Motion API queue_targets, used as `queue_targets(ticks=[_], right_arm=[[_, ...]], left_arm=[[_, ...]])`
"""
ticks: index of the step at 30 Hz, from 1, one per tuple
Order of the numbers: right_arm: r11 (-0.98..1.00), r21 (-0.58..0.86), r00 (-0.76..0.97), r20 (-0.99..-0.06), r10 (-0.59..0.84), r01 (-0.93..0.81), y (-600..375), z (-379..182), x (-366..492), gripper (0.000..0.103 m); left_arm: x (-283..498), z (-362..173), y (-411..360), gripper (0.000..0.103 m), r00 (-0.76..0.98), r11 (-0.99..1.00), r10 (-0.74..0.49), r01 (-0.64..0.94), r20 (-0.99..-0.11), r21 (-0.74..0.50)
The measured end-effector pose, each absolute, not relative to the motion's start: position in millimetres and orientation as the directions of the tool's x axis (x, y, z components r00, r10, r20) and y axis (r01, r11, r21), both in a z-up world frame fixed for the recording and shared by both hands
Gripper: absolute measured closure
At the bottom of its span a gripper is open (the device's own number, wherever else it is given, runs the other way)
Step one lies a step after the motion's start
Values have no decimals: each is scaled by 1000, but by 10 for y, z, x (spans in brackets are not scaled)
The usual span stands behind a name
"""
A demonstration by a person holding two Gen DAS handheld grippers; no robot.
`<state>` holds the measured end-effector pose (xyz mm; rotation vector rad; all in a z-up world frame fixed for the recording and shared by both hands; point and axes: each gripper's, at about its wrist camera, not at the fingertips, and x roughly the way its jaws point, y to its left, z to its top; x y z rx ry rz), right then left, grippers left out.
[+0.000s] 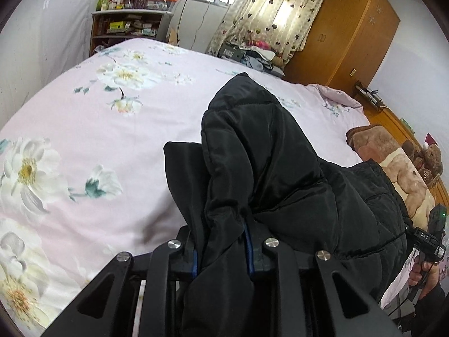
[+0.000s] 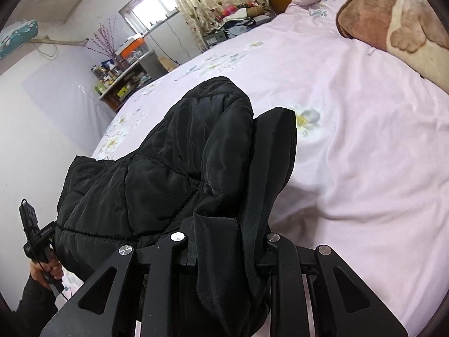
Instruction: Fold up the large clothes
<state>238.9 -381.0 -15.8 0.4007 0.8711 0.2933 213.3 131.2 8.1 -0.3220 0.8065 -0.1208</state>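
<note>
A black quilted puffer jacket [image 1: 266, 163] hangs bunched between both grippers, lifted above the pink floral bedspread [image 1: 84, 129]. My left gripper [image 1: 223, 252] is shut on a fold of the jacket; the fabric fills the gap between the fingers and hides the tips. My right gripper [image 2: 224, 241] is shut on another fold of the same jacket [image 2: 168, 168], with a black strap-like edge draped over its right finger. The right gripper's handle also shows at the right edge of the left wrist view [image 1: 429, 241], and the left one at the left edge of the right wrist view [image 2: 39, 238].
The bed [image 2: 364, 140] fills most of both views. A brown and cream plush blanket [image 1: 393, 163] and a teddy bear [image 1: 432, 157] lie at the headboard side. A cluttered shelf [image 1: 126, 25], a curtain [image 1: 266, 8] and a wooden wardrobe [image 1: 345, 33] stand beyond the bed.
</note>
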Motion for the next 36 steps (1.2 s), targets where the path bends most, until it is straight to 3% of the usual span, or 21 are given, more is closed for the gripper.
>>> queue_targets(ticks=[17,23,27,31,36], right_arm=[[873,446,644,-611,460,-199,-3056,63,3419,81],[862,465,633,-611,476,-200,-2890,-202,3773,80],[868,467,594,-654,469,-171,-2803,-568,3952,80],[881,464,535,-723,437,-93,-2828,-1030,4036,71],[881,469,526,-735,428,-61,-2887,-1103,4010,58]], left_arm=[[2921,431,1939,79,756,959,-148,-49,-638,-281],[3226,177,2055,78,749,964,-127,-62,-651,-259],[3349,-290,2088,78,695,963,-112,-102,-710,-251],[3342,-754,2228,73,639,938,-126,-173,-759,-301],[3304,-808,2259,64,632,929,-135,-187,-763,-319]])
